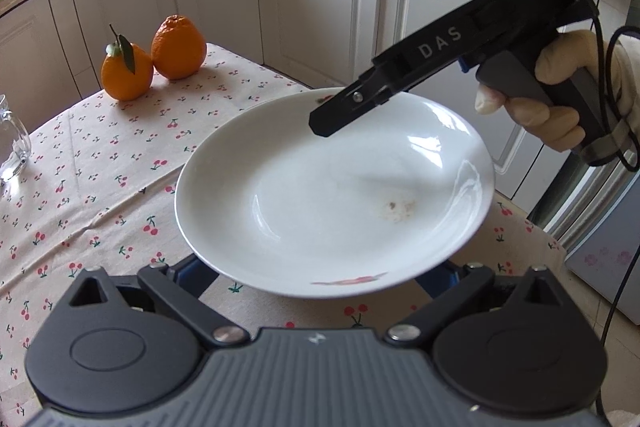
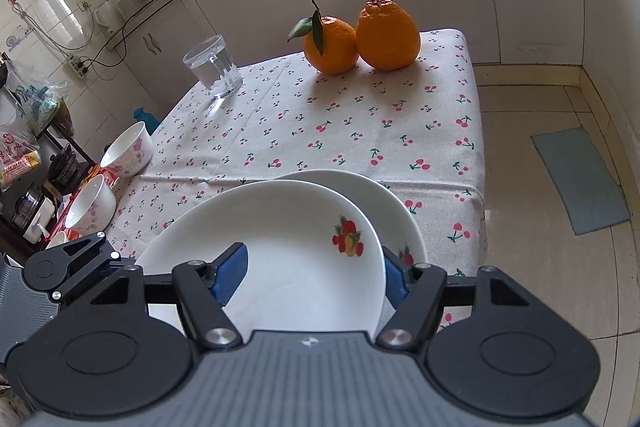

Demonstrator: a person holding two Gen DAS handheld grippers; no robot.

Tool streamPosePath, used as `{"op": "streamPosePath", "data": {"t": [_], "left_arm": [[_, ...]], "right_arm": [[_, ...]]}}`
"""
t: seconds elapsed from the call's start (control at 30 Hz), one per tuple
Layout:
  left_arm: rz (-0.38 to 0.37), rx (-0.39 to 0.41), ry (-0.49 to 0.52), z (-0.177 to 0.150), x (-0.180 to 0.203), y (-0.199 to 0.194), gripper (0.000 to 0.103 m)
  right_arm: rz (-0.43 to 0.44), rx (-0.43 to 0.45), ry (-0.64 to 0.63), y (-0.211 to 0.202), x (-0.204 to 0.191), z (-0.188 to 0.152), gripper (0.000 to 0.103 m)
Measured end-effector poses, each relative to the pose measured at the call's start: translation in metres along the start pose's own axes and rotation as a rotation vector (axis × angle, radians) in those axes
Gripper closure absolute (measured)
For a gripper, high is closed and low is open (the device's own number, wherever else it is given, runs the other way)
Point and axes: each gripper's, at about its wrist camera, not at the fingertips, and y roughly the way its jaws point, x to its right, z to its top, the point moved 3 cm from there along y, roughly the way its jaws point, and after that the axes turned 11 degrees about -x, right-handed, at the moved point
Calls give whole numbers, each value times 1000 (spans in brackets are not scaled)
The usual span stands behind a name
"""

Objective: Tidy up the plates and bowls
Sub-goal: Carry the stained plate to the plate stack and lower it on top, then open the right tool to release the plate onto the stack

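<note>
Right tool (image 2: 310, 275): partly open around the rim of the upper plate (image 2: 280, 227), a white one with a fruit picture. Left blue pad (image 2: 228, 275) lying over the plate's inside, right blue pad (image 2: 394, 279) just outside its rim. Cannot tell whether actually clamped on it or only set around it. From the left wrist view, reaching down from the upper right in a gloved hand (image 1: 560, 95), one black finger over the plate's far rim.

Left tool (image 1: 314, 279): spread wide, nothing pinched between the pads, both blue pads peeking out beneath the near rim of the same plate.

Upper plate: at the near end of the counter (image 2: 360, 115), overlapping a lower plate (image 2: 400, 203) of the same white kind and shifted a little to its left. A small brownish smear on the inside, seen from the left wrist. Cannot tell whether resting on the lower plate or raised off it.

Two white bowls with pink flowers (image 2: 128, 147) at the counter's left edge, one nearer, one farther, well apart from the plates.

At the far end of the cherry-print cloth: two oranges (image 2: 360, 39) touching each other, one with a leaf, and a glass mug (image 2: 214, 67) to their left.
</note>
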Motion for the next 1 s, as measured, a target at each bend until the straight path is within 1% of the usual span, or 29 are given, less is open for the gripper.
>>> {"op": "streamPosePath", "data": {"t": [0.17, 0.4, 0.6, 0.87, 1.0], "left_arm": [[-34, -3, 3, 1, -3, 3, 2], [-48, -1, -4, 1, -4, 3, 2], [-58, 4, -11, 2, -6, 2, 2], [-69, 11, -18, 0, -7, 3, 2], [-75, 9, -20, -1, -8, 3, 2]], "right_arm": [[-8, -3, 9, -3, 2, -3, 29], [-29, -10, 31, -6, 6, -12, 29], [-39, 9, 46, -15, 5, -18, 28], [-101, 15, 29, -24, -5, -26, 28], [-168, 10, 6, -23, -15, -28, 28]]}}
